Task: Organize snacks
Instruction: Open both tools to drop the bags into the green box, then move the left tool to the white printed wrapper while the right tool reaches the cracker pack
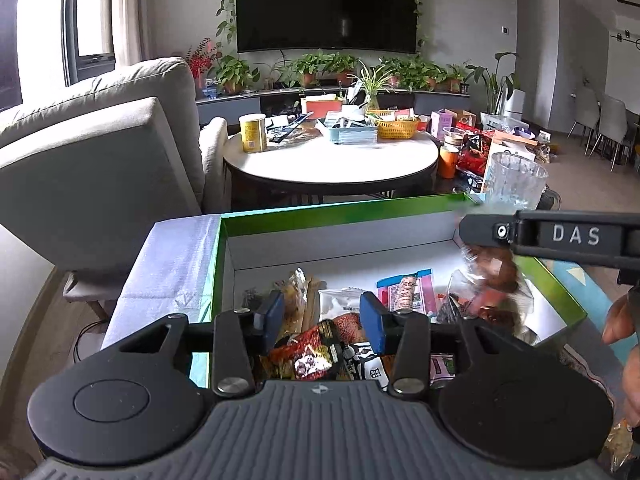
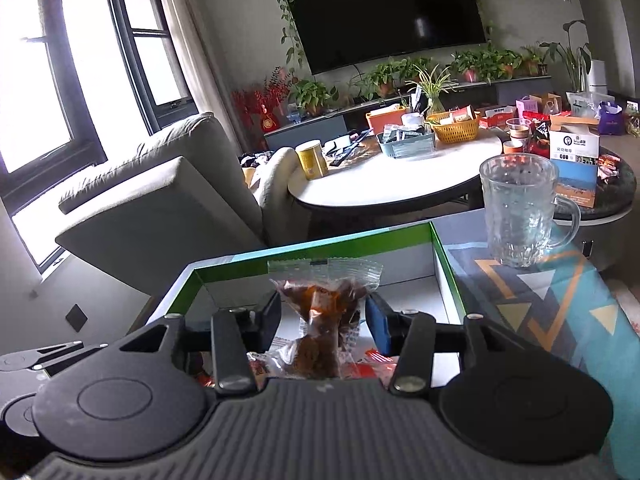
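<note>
A green-rimmed white box [image 1: 340, 210] [image 2: 312, 250] holds several snack packets [image 1: 406, 292]. My left gripper [image 1: 322, 318] is open and empty above the near packets in the box. My right gripper [image 2: 323, 312] has its jaws apart around a clear packet of brown dried snack [image 2: 320, 312]; the pads look just off the packet, and whether they grip it is unclear. In the left wrist view the right gripper [image 1: 480, 236] reaches in from the right over the box with that blurred packet [image 1: 492, 268] below it.
A glass mug [image 2: 518, 210] [image 1: 514, 180] stands on the patterned cloth [image 2: 560, 304] right of the box. A grey sofa [image 1: 100, 152] is at left. A round white table [image 1: 332, 160] with baskets, a yellow can and boxes stands behind.
</note>
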Motion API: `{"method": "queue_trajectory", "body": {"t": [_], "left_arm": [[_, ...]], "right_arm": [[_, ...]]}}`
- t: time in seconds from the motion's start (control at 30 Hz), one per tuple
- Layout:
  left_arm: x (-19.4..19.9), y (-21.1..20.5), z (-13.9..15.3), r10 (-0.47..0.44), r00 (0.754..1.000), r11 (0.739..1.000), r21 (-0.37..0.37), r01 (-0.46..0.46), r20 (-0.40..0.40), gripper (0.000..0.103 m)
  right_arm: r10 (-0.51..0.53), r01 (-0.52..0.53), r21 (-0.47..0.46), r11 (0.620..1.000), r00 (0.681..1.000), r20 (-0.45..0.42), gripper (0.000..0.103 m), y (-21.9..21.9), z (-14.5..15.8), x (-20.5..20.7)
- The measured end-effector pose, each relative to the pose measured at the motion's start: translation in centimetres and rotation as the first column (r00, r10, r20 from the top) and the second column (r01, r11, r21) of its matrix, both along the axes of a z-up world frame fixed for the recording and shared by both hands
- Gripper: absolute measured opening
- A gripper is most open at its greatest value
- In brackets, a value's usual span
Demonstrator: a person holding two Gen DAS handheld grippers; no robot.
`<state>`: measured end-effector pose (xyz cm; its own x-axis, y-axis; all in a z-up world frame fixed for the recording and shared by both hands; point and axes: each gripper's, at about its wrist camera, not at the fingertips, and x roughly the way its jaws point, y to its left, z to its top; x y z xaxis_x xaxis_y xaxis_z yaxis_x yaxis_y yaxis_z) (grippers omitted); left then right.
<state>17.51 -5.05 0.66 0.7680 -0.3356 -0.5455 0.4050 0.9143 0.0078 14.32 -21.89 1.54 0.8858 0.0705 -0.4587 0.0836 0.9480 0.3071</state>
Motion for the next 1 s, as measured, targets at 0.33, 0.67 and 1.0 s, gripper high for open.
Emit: {"method": "queue_trajectory", "body": {"t": [0.33,0.67,1.0], "left_arm": [[-0.8,0.0,0.2,-0.002,1.0,1.0,-0.011,0.002,0.003,0.039],[-2.2,-0.3,0.5,-0.013,1.0,1.0,-0.014,0.014,0.02,0.039],[-3.7,-0.6,0.8,-0.025,0.999,0.999,-0.032,0.025,0.027,0.04]], "right_arm": [[-0.022,0.021,0.03,0.999,0.999,0.044,0.073,-0.8,0.9,-1.5],[-0.026,0.022,0.057,0.998,0.997,0.078,0.085,-1.6,1.3,-3.6],[-0.04,0.037,0.055,0.998,0.997,0.061,0.086,-2.8,0.6,-6.4]]}}
